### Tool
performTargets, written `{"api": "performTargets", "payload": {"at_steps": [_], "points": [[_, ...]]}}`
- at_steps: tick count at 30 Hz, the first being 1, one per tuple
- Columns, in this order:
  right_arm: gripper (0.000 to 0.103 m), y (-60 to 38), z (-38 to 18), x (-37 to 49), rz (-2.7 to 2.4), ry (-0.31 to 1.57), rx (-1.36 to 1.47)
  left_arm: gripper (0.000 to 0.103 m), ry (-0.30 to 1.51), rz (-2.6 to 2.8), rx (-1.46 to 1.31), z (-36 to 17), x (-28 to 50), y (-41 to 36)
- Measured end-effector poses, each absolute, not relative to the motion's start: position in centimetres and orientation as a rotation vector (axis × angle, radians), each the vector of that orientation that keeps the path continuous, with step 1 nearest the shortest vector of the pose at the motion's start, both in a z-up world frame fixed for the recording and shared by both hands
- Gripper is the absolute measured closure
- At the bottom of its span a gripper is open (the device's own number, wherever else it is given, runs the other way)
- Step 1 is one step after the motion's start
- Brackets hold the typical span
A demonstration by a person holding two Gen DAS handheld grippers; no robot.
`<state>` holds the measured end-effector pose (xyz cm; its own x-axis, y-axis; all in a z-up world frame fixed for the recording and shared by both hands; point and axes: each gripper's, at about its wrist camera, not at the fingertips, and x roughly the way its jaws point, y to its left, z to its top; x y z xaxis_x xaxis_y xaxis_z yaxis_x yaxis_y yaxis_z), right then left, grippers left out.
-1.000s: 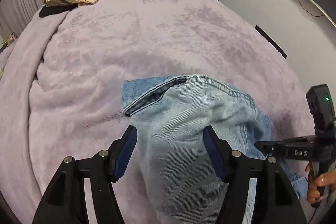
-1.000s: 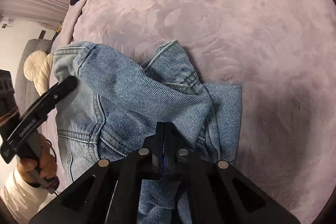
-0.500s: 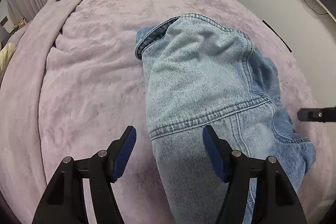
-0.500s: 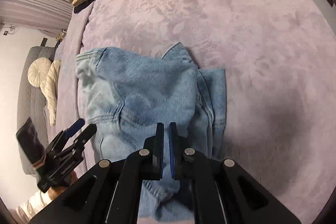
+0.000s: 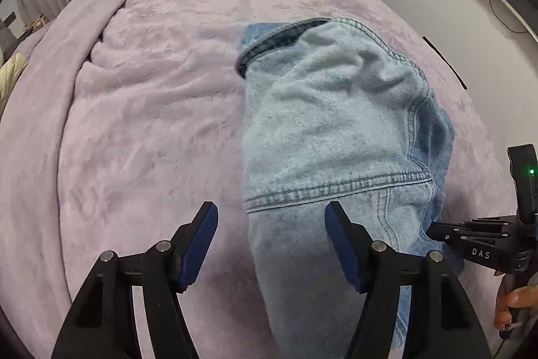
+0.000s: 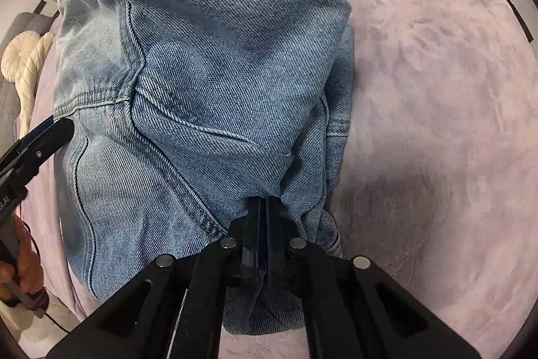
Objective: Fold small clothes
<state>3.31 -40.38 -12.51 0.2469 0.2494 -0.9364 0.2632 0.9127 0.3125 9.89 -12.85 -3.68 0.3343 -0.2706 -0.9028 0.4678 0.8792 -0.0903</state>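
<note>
Only the right wrist view showed the right tool [image 6: 261,207] pinching the denim garment [image 6: 208,83]. The left tool [image 5: 271,221] hung spread above its near end. The garment lay lengthwise on the lilac bed [image 5: 151,110], its open hem pointing away.

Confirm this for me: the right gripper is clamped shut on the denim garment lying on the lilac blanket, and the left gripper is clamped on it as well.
Half right. The right gripper is shut on the denim garment on the lilac blanket, but the left gripper is not clamped: the left wrist view shows its jaws apart, with blue pads clear of the cloth.
</note>
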Motion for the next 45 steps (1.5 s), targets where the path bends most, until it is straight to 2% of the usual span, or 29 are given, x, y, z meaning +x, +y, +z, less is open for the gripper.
{"api": "performTargets", "payload": {"at_steps": [7,8,10,15,16,17,19,24,31,33,45], "points": [[0.097,-41.3,-10.9,3.2,-0.003,1.319,0.532,0.033,1.143,-0.458,0.200,-2.2,10.0,-10.7],[0.097,-41.5,-10.6,3.1,-0.003,1.318,0.531,0.019,1.135,-0.455,0.200,-2.1,9.8,-10.6],[0.092,-41.5,-10.0,3.0,-0.011,1.318,0.524,0.000,1.112,-0.455,0.187,-1.9,9.6,-10.4],[0.082,-42.3,-8.6,2.2,-0.016,1.306,0.533,0.000,1.106,-0.443,0.203,-1.6,9.4,-10.5],[0.071,-42.4,-8.2,2.1,-0.020,1.301,0.529,0.000,1.113,-0.440,0.195,-1.6,9.6,-10.4],[0.048,-42.6,-7.8,2.2,-0.028,1.294,0.522,0.000,1.122,-0.444,0.182,-1.7,9.7,-10.3],[0.019,-42.8,-6.4,1.7,-0.019,1.262,0.530,0.000,1.159,-0.442,0.183,-2.3,10.2,-10.2],[0.018,-43.8,-5.0,1.2,0.009,1.226,0.577,0.000,1.211,-0.421,0.208,-3.7,10.6,-10.1],[0.014,-44.8,-7.3,2.4,0.028,1.227,0.675,0.000,1.306,-0.481,0.113,-5.1,11.6,-9.8],[0.000,-45.6,-8.4,2.2,0.031,1.224,0.725,0.000,1.338,-0.497,0.099,-5.8,11.9,-9.8],[0.000,-47.4,-11.6,3.5,0.089,1.251,0.812,0.000,1.366,-0.514,0.078,-6.6,12.8,-10.6]]}}
